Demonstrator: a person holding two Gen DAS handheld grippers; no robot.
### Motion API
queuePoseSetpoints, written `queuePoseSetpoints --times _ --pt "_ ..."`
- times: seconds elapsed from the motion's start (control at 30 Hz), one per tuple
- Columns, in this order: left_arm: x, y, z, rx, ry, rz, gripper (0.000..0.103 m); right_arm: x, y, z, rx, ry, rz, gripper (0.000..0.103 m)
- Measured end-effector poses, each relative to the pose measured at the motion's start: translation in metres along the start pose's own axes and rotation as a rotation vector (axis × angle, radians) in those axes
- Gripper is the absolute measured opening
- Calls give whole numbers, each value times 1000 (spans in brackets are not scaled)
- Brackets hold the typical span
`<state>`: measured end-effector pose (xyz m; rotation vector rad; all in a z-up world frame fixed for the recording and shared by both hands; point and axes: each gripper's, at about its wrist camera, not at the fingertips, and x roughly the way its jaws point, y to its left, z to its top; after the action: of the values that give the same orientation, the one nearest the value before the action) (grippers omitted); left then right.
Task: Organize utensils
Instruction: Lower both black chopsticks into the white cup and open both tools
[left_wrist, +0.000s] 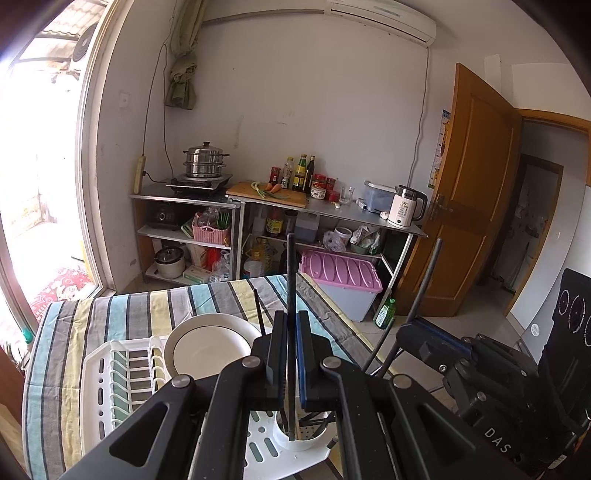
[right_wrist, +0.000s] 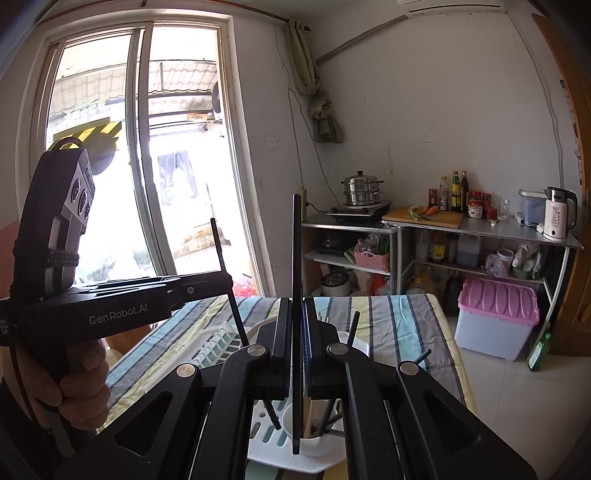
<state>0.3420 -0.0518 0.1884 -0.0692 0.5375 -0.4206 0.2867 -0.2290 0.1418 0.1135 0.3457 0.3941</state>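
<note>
In the left wrist view my left gripper (left_wrist: 291, 317) is shut on a black chopstick (left_wrist: 290, 273) that stands upright. Its lower end hangs over the white utensil cup (left_wrist: 301, 441) at the near end of the white drying rack (left_wrist: 107, 373). In the right wrist view my right gripper (right_wrist: 295, 302) is shut on another upright black chopstick (right_wrist: 296, 236) over the same cup (right_wrist: 319, 441), which holds several more sticks. The left gripper (right_wrist: 229, 280) is at the left there, with a hand on its grip. The right gripper (left_wrist: 410, 326) is at the right in the left wrist view.
A white plate (left_wrist: 207, 347) stands in the rack on the striped tablecloth (left_wrist: 122, 310). Beyond the table are steel shelves (left_wrist: 325, 206) with a steamer pot, bottles and a kettle (left_wrist: 404, 208). A pink-lidded bin (left_wrist: 341, 275) and a green bottle (left_wrist: 386, 314) stand on the floor by the wooden door.
</note>
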Motion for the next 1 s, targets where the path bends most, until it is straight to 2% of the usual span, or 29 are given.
queuePoseSetpoints --times 0.23,0.6,0.8,1.0 --pt "15 4 1 -7 -3 -15 4 15 -4 -1 -2 2 -18 5" --pt "41 19 -20 -46 55 -10 4 29 -9 -13 17 37 -26 5" --pt "40 22 -19 -48 50 -11 4 22 -4 -1 5 10 -24 5" --pt "42 18 -21 -41 54 -17 4 29 -2 -3 -10 16 -38 5"
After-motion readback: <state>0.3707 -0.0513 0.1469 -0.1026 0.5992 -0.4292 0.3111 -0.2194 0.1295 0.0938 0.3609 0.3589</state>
